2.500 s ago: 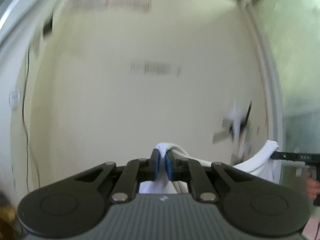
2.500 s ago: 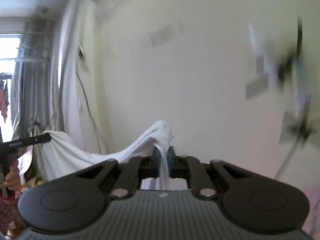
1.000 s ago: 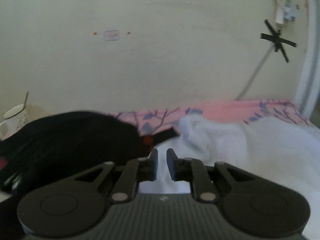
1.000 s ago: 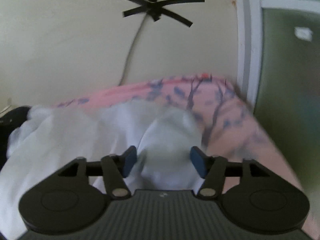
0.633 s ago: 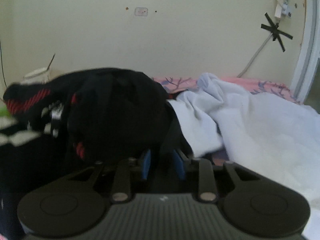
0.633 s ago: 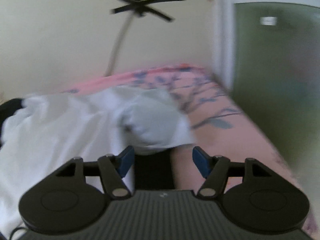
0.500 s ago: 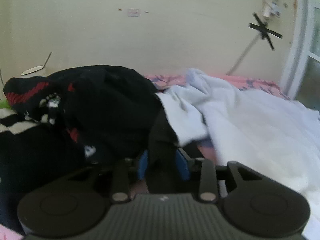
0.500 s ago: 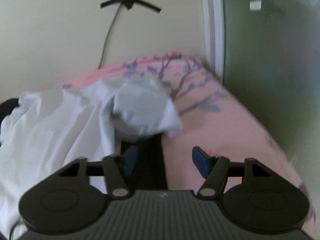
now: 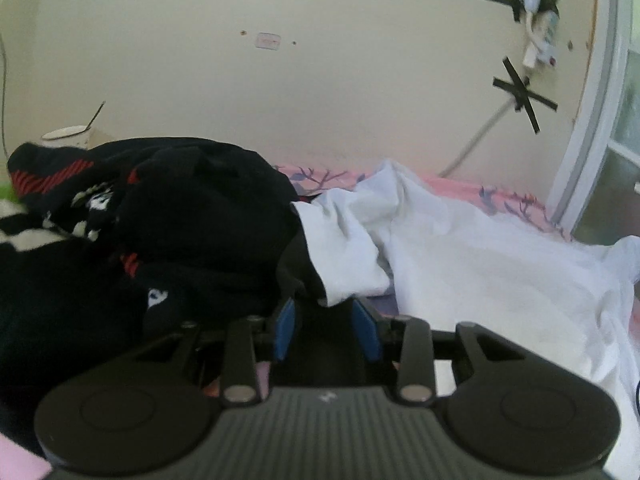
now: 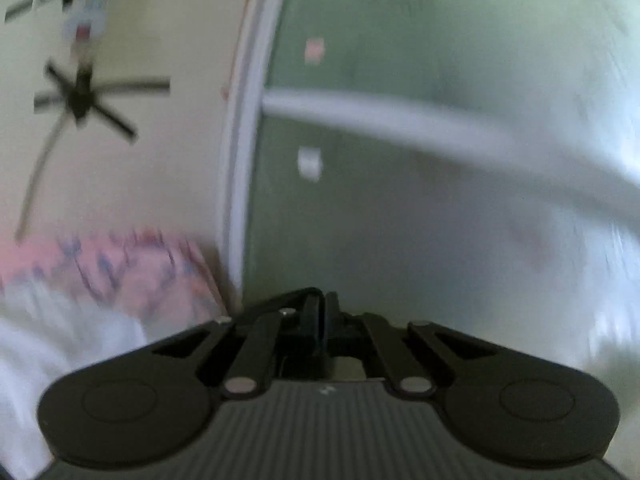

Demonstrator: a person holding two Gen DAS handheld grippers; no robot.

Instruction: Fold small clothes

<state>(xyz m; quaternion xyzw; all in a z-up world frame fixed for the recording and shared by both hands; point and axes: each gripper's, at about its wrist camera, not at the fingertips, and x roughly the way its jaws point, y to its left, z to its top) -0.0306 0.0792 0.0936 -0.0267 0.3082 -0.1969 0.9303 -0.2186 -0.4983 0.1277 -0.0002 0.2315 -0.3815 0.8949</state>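
A cream wall (image 9: 320,92) fills the upper half of the left wrist view, black tape crosses (image 9: 522,94) at upper right. Below it a pink patterned sheet (image 9: 508,196) carries a white garment (image 9: 480,264) spread across the right, and a heap of dark clothes (image 9: 180,216) at left touches it. A cup (image 9: 66,136) stands at far left. The left gripper (image 9: 325,330), bottom centre, has its jaws narrowly apart, dark cloth lying between them; whether they pinch it I cannot tell. The blurred right gripper (image 10: 322,320) has just snapped closed, seemingly on nothing.
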